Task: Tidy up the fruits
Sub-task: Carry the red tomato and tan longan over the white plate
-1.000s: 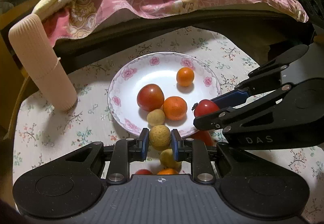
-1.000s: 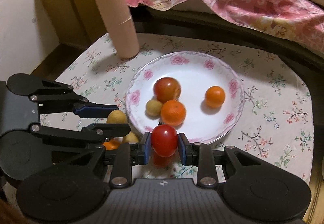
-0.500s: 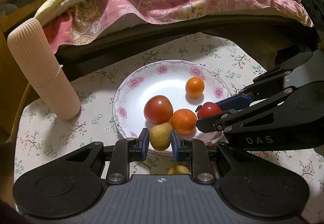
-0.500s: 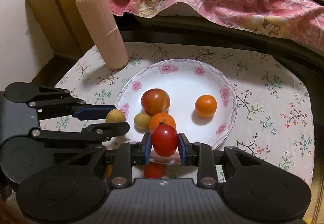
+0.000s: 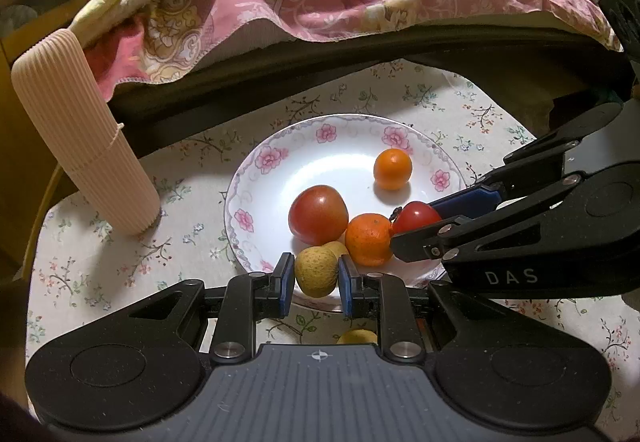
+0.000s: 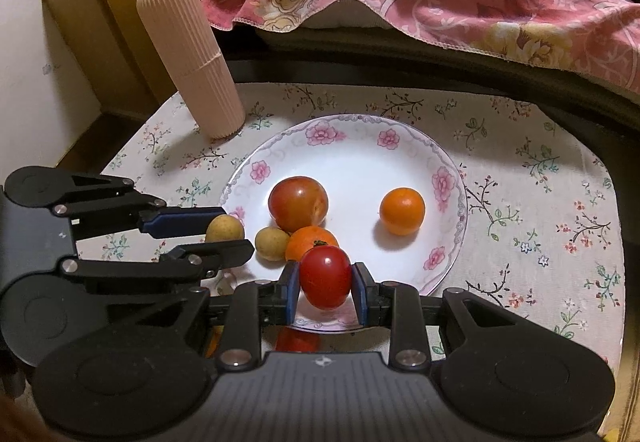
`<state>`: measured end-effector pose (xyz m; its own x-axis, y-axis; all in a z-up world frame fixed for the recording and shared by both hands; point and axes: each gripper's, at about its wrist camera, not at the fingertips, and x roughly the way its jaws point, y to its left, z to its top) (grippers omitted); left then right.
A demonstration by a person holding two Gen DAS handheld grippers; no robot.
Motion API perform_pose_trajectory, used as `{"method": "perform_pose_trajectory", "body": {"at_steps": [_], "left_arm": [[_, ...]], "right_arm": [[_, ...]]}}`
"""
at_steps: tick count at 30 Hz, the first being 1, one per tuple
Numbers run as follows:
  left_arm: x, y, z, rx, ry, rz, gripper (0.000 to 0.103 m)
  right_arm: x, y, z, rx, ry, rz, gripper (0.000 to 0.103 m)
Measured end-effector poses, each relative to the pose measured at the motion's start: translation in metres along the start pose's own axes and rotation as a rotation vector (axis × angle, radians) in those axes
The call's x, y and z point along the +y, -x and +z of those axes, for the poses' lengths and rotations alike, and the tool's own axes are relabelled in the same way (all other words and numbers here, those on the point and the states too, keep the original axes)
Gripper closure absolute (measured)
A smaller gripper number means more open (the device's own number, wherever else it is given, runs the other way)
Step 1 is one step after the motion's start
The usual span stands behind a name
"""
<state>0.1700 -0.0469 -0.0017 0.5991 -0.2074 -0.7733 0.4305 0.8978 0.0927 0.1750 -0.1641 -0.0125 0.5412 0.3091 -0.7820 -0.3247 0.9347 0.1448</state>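
Two fruits were mid-carry at once, both w/ the plate as the likely drop spot. Left tool was clamped on a small yellow fruit, pads pressing both sides, holding it over the near-left rim of the plate. Right tool was closed on a cherry tomato, held over the near rim, just in front of the pile. Already on the plate: a big tomato, a tangerine touching it, another small yellow fruit beside them, and a second tangerine sitting apart on the right. More fruit seemed left on the desk under the tools: a yellow bit and a red bit peeked out below, too hidden to say more. Step, as I judged it: placing, not picking. Next move prob. called for carrying each fruit further in over bare white plate, lowering close before letting go so round fruit didn't roll off, and keeping the two tools from bumping, since they sat v. near each other. Cherry tomato needed a spot clear of the tangerine in front.
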Motion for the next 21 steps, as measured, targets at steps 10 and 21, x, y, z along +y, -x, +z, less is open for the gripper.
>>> {"method": "perform_pose_trajectory", "body": {"at_steps": [10,21], "left_arm": [[0.0003,-0.004,-0.0008,0.006,0.004,0.0,0.074],[0.0008,-0.0059,-0.0009,0.009,0.007,-0.001,0.074]], "right_arm": [[-0.0015,-0.0028,-0.0004,0.007,-0.013,-0.001,0.072],[-0.0019,-0.005,-0.0005,0.008,-0.016,-0.005,0.072]]}}
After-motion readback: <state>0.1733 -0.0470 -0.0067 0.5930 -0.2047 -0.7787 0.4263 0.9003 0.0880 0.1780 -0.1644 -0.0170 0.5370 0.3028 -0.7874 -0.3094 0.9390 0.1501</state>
